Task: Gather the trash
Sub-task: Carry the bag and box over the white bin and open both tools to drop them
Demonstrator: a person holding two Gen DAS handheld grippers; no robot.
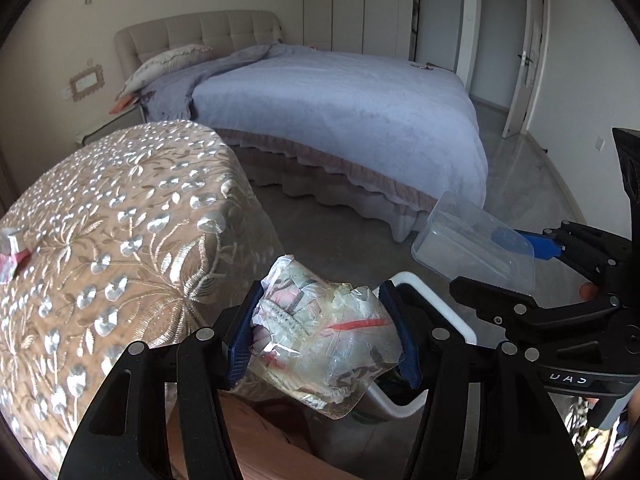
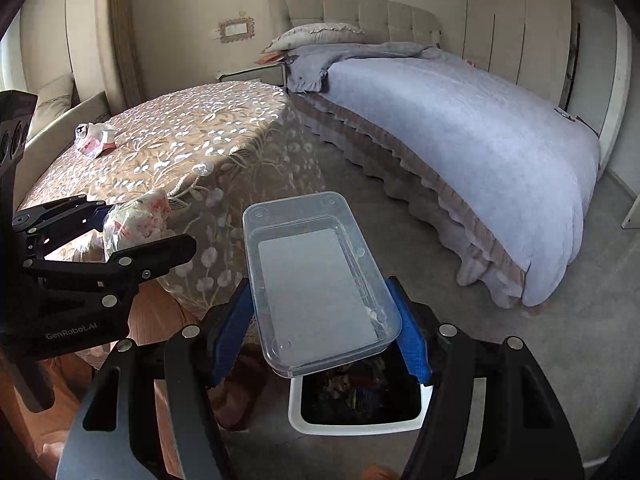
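My left gripper [image 1: 320, 336] is shut on a crumpled clear plastic wrapper [image 1: 320, 332] with pink and grey print, held above a white trash bin [image 1: 432, 300]. The wrapper also shows in the right wrist view [image 2: 136, 220]. My right gripper [image 2: 324, 332] is shut on a clear plastic container [image 2: 316, 280], held above the white trash bin [image 2: 356, 426], which has dark trash inside. The container also shows in the left wrist view [image 1: 476, 248]. More crumpled wrappers [image 2: 94, 140] lie on the table with the floral cloth [image 2: 180, 148].
A bed with a lavender blanket [image 2: 460, 128] stands to the right across grey floor [image 2: 540, 360]. A nightstand [image 2: 256, 74] is by the headboard. Wardrobe doors [image 1: 356, 4] and an open door [image 1: 528, 52] are at the back. A sofa [image 2: 60, 100] is at the left.
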